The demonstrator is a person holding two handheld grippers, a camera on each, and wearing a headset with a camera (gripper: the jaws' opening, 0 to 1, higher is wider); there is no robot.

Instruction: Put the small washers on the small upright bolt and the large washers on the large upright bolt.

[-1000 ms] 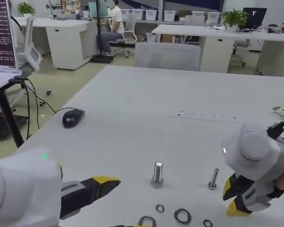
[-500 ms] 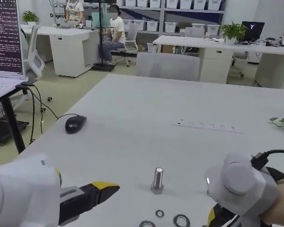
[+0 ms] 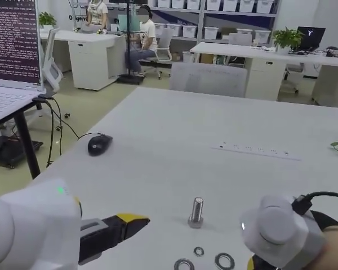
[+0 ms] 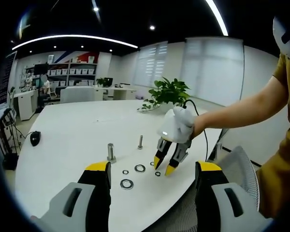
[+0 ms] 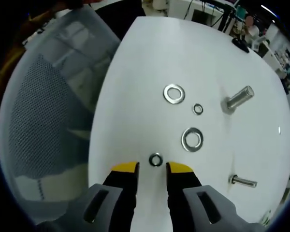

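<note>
Small washer lies flat on the surface, a large washer between it and the large upright bolt. It sits just ahead of the right gripper, whose parted, empty fingers point either side of it. The left gripper, spread wide, hangs farther back.

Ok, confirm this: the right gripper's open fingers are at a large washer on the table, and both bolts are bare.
Not quite. The washer just ahead of the right gripper's open fingers is a small one, not large; the right gripper view shows it. The large bolt and small bolt are bare.
</note>
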